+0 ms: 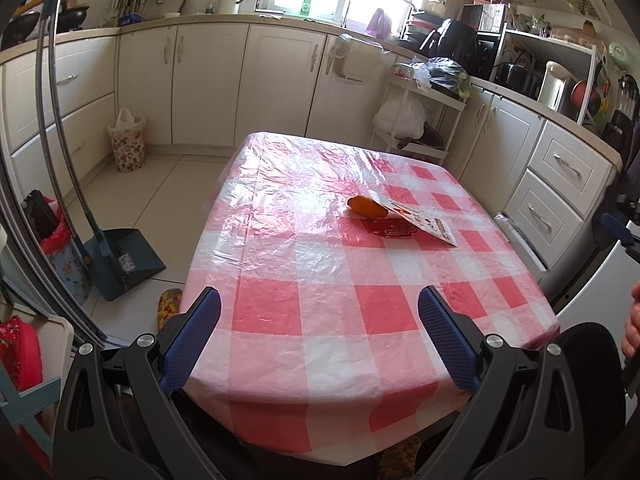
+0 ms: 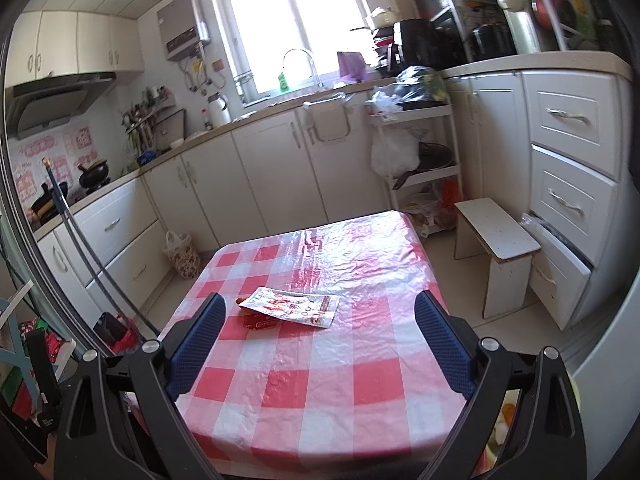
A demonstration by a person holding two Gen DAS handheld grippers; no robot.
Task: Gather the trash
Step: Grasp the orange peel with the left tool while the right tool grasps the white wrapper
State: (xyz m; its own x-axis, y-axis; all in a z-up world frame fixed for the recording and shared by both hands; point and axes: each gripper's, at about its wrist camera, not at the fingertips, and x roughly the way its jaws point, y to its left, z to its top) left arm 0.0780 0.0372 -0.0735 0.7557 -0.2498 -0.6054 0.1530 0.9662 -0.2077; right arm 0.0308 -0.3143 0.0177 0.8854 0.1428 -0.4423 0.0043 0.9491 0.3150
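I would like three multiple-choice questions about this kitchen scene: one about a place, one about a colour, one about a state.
1. Where does the flat printed packet lie?
A. on the checked table
B. on the floor
C. in the dustpan

2. What colour is the peel piece beside the packet?
A. green
B. orange
C. blue

3. How do the left tongs and right tongs stand?
A. both shut on trash
B. one open, one shut
C. both open and empty

Answers:
1. A, the packet rests on the red and white checked table, near its middle.
2. B, the left wrist view shows it orange, partly under the packet's edge.
3. C, each pair of blue fingers stands wide apart with nothing between.
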